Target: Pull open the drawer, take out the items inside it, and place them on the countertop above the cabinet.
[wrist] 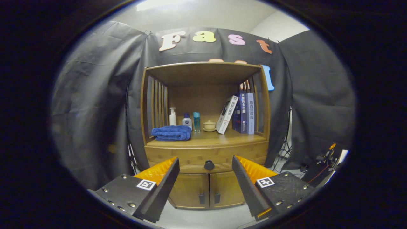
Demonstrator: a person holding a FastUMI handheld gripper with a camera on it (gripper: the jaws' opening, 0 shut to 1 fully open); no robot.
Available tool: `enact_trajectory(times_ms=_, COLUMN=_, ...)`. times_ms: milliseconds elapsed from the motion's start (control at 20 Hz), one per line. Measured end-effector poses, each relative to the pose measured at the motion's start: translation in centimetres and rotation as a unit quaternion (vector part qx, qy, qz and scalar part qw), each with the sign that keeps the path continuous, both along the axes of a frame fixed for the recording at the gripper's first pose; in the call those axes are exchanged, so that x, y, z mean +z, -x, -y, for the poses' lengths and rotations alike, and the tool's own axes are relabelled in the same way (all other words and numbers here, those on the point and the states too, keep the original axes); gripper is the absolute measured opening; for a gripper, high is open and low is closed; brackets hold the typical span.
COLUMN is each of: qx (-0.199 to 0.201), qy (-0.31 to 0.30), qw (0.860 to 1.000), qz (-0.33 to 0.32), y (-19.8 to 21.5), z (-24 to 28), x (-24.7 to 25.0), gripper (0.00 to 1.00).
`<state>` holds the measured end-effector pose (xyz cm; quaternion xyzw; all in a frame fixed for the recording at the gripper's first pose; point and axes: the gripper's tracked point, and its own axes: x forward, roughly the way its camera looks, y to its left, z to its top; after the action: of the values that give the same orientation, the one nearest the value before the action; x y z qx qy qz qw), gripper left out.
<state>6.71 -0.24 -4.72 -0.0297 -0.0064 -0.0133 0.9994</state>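
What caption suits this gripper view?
Open tongs face the closed drawer's knob, well short of the wooden cabinet.

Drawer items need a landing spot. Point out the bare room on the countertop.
Bare wood on the countertop: the front strip ahead of the teacup and books. The left is crowded by the blue towel with bottles behind. The tongs are open, short of the drawer knob.

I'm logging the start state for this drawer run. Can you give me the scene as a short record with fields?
cabinet: wooden cabinet beyond the fingers
drawer: drawer closed, dark round knob in line with the gap between the fingers
countertop: countertop holds folded blue towel, bottles, small lidded cup, books
gripper: gripper open, holding nothing
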Motion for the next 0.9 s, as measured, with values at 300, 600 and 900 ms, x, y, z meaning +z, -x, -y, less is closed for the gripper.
enact_trajectory(times_ms=300, qx=0.029, qy=0.012, qw=0.999, qz=0.024, y=-5.3, z=-2.1, x=-1.3, gripper=0.99)
enact_trajectory(times_ms=600, qx=0.028, qy=0.049, qw=0.998, qz=0.002, y=-10.3, z=-1.8, x=-6.7, gripper=0.99)
enact_trajectory(times_ms=900, qx=0.035, qy=0.058, qw=0.996, qz=-0.063, y=-14.3, z=-2.0, x=-12.9, gripper=1.00)
